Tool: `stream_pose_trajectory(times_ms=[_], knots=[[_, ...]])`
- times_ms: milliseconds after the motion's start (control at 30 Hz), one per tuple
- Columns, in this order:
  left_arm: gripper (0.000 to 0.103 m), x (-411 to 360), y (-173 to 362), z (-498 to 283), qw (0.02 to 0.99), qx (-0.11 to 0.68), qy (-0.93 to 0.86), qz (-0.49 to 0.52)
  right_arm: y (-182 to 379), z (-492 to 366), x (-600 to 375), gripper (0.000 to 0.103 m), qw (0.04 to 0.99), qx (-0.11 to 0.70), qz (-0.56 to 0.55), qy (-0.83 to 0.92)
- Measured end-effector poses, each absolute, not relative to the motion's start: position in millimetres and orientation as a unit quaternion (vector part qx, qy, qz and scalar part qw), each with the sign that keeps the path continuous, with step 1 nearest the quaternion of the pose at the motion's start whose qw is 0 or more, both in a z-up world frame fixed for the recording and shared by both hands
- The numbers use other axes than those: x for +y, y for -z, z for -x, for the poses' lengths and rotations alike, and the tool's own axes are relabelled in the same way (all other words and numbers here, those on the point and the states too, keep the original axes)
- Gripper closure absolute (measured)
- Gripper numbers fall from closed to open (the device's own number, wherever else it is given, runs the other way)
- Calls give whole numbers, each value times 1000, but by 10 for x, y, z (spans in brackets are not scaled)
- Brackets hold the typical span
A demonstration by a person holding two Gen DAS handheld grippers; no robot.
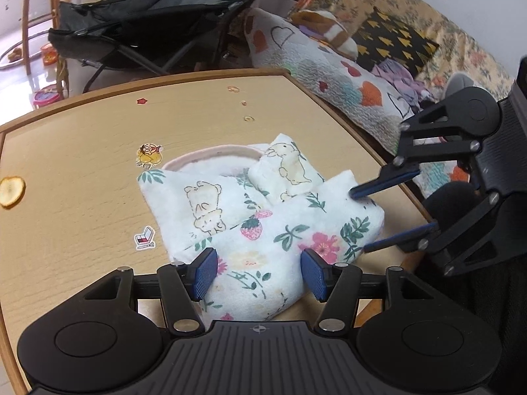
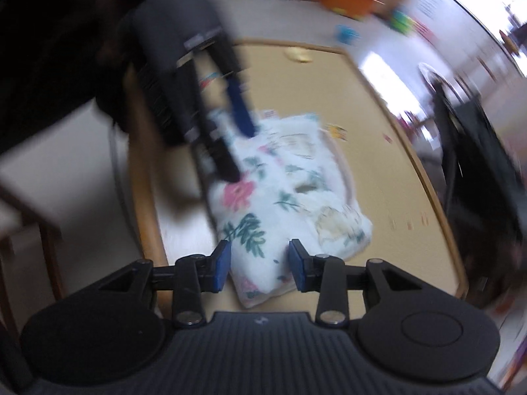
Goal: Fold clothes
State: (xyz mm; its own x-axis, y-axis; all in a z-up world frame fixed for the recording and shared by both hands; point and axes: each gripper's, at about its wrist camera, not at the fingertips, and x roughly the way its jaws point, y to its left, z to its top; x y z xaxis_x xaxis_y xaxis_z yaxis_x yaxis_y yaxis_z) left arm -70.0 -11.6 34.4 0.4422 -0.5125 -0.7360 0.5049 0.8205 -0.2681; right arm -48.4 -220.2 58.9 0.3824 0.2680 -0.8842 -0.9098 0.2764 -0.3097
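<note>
White floral fleece garment (image 1: 263, 230), folded into a bundle, lies on the tan wooden counter (image 1: 82, 181). Left gripper (image 1: 260, 275) jaws apart, straddling its near end; right gripper (image 1: 359, 220) jaws apart at its right end, about equally close.

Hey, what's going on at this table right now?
A person is folding a small floral garment on a wooden table, with a handheld tool in each hand. The garment lies bundled into a compact fold. The left tool hovers at its near edge with its jaws apart, gripping nothing. The right tool is at the garment's right end, jaws also apart, one fingertip at the cloth. The right wrist view is blurred.
</note>
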Motion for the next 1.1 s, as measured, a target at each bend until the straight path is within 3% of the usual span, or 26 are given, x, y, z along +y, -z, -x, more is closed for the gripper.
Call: stream_pose_trajectory(times_ms=[167, 233, 300, 633, 933, 1100], knots=[[43, -126, -360, 671, 844, 437, 310, -14, -416, 573, -2095, 62, 662, 327, 517, -433], [42, -125, -363, 664, 843, 436, 315, -20, -391, 572, -2088, 52, 659, 326, 521, -434], [42, -119, -369, 663, 841, 434, 323, -28, -370, 568, -2086, 49, 657, 328, 522, -434], [42, -73, -646, 808, 824, 391, 390, -128, -393, 332, -2193, 48, 665, 376, 459, -453], [42, -220, -621, 1170, 751, 315, 444, -375, -418, 167, -2208, 48, 653, 416, 426, -468], [42, -302, -487, 1187, 718, 307, 453, -430, -410, 129, -2216, 48, 650, 423, 420, -471]])
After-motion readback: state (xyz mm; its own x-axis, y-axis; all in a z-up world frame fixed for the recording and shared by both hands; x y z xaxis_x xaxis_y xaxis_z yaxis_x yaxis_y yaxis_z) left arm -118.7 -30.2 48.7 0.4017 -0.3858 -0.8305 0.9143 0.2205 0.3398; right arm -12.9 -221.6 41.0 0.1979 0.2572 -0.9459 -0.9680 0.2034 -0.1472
